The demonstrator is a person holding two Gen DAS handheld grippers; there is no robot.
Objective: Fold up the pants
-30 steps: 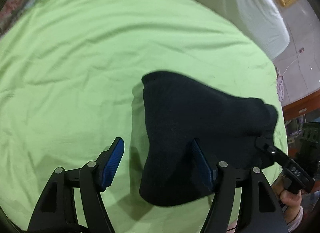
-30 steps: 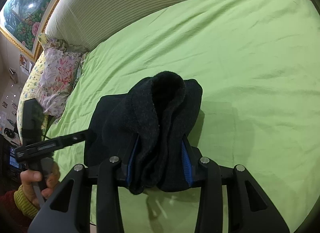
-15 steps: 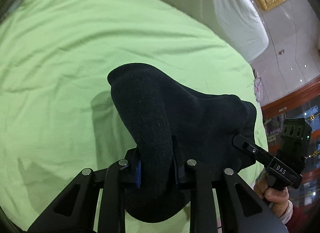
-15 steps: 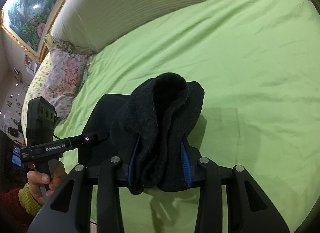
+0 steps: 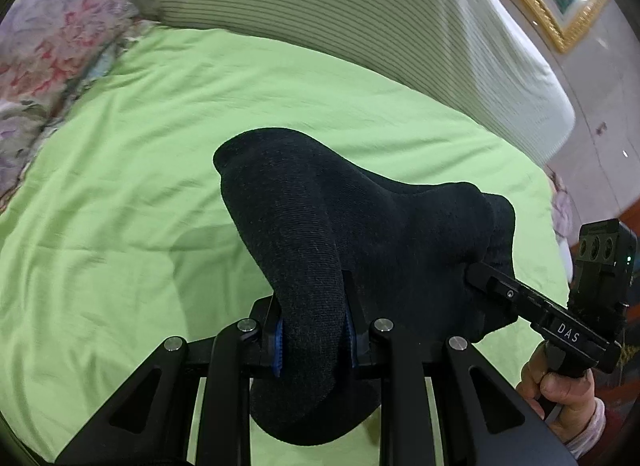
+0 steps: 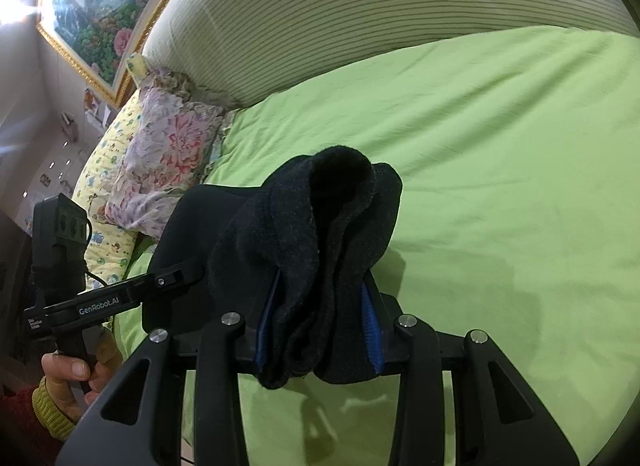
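The black pants point(image 5: 360, 234) hang bunched between my two grippers above the green bedsheet point(image 5: 120, 193). My left gripper point(image 5: 312, 330) is shut on one thick folded edge of the pants. My right gripper point(image 6: 320, 318) is shut on the other bunched edge of the pants point(image 6: 320, 225). The right gripper shows in the left wrist view point(image 5: 500, 290), biting into the fabric's far side. The left gripper shows in the right wrist view point(image 6: 176, 278) at the fabric's left side. The fingertips are buried in the cloth.
A striped headboard point(image 5: 360, 13) runs along the back of the bed. Floral pillows point(image 6: 168, 161) lie at the bed's left end point(image 5: 48, 53). A gold-framed painting point(image 6: 96, 13) hangs on the wall. The sheet point(image 6: 500, 185) stretches out to the right.
My left gripper went from open beside the pants to shut on their edge. Both grippers then rose and tilted up with the pants, bringing headboard and pillows into view.
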